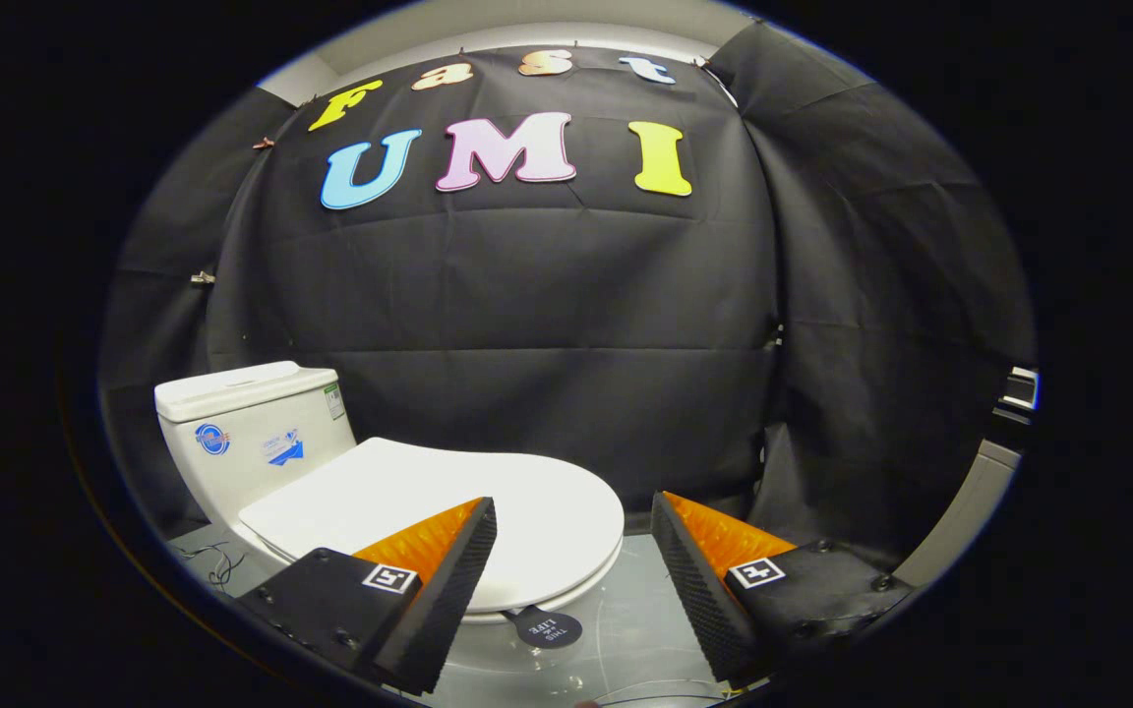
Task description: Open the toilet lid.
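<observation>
Nothing of the task is done yet: the toilet lid (448,497) is seen lying flat and closed, just ahead of the tongs (574,516), which are held wide open and empty.

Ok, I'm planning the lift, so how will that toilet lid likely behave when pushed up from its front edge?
The toilet lid looks like one thin rigid shell, so it should stay stiff and probably swing up toward the tank rather than flex. Its glossy surface may be slippery. The open hand-held gripper has one finger over the lid and one beside it, touching nothing.
</observation>
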Available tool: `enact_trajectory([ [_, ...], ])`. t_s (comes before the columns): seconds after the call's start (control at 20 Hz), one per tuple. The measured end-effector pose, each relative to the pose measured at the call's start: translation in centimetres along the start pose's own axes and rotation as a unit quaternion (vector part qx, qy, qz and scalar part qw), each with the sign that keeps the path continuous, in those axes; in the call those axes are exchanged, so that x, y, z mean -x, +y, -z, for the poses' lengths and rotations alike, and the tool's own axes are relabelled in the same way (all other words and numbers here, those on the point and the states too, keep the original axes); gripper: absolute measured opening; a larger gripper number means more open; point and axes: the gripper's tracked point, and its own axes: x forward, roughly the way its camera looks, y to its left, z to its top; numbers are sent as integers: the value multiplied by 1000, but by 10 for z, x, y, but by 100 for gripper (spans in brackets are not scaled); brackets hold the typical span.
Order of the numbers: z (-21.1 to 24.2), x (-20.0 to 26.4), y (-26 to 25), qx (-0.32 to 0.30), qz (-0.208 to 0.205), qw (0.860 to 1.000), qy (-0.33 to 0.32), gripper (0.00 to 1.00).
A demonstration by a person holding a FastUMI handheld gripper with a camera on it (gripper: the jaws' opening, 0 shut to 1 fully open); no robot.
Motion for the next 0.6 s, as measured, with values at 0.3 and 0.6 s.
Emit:
enact_trajectory([
  [0.3,3,-2,-2,-2,2,1000,5,99],
  [0.6,13,-3,-8,-23,5,999,24,99],
])
